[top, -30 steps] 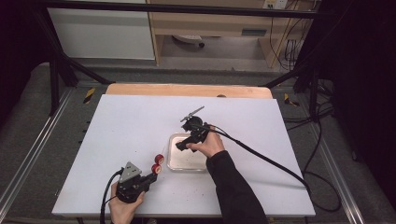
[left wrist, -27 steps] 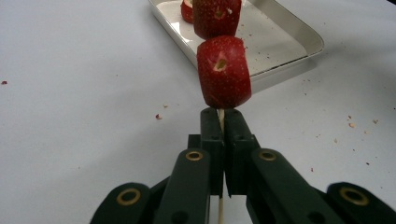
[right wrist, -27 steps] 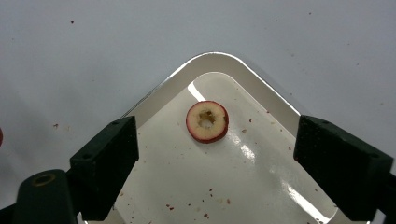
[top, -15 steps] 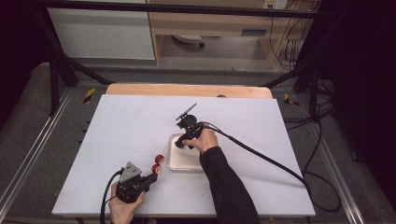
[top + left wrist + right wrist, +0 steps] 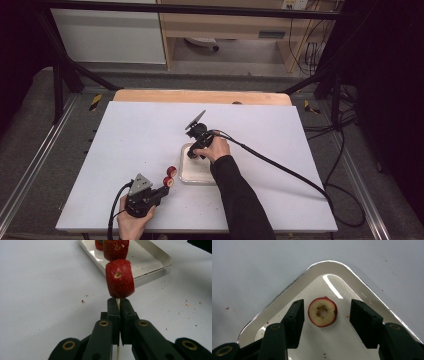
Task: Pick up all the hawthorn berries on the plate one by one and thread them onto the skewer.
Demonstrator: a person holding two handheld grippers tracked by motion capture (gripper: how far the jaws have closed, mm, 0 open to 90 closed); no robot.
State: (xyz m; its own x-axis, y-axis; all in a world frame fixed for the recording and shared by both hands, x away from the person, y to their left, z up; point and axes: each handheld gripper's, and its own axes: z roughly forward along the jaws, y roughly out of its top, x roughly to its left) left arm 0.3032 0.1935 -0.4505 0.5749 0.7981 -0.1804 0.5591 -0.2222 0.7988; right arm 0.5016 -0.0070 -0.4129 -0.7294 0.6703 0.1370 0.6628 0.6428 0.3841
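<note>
white table (image 5: 280, 150); right gripper (image 5: 325, 315) jaws, just closing, stand unclenched around a soft, slick fruit slice (image 5: 322, 311); pinch its rim gently. left gripper (image 5: 119, 308) clenches the skewer (image 5: 118, 302).

Red skin and pale flesh on the apple slice (image 5: 322, 311); shiny white tray (image 5: 294, 285); red pieces, maybe apple, on thin pale skewer (image 5: 118, 302).

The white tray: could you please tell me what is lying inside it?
One cored red fruit piece lies in the white tray, between the right tongs, untouched. The hand covers part of the tray from above.
</note>
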